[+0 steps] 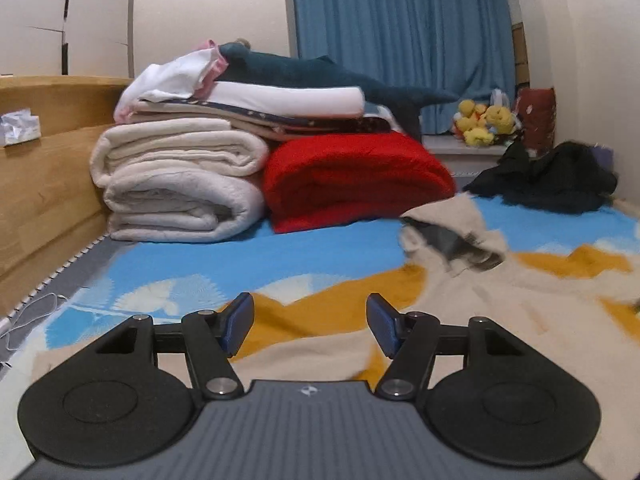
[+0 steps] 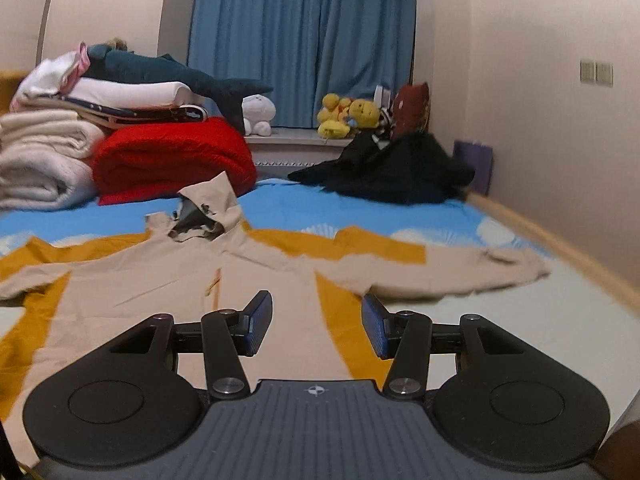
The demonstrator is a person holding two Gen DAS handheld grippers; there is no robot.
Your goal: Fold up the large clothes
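The beige coat [image 2: 256, 276] is lying spread flat across the bed [image 2: 360, 204], sleeves out toward both side edges. Both the left hand-held gripper [image 1: 310, 322] and the right hand-held gripper [image 2: 316, 322] are hovering with jaws apart, holding nothing. The folding is seemingly just starting; next, each needs a sleeve or hem to pinch.

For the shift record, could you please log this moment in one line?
task: fold | beige hooded coat: spread flat on bed | left gripper: jaws open, empty | right gripper: same
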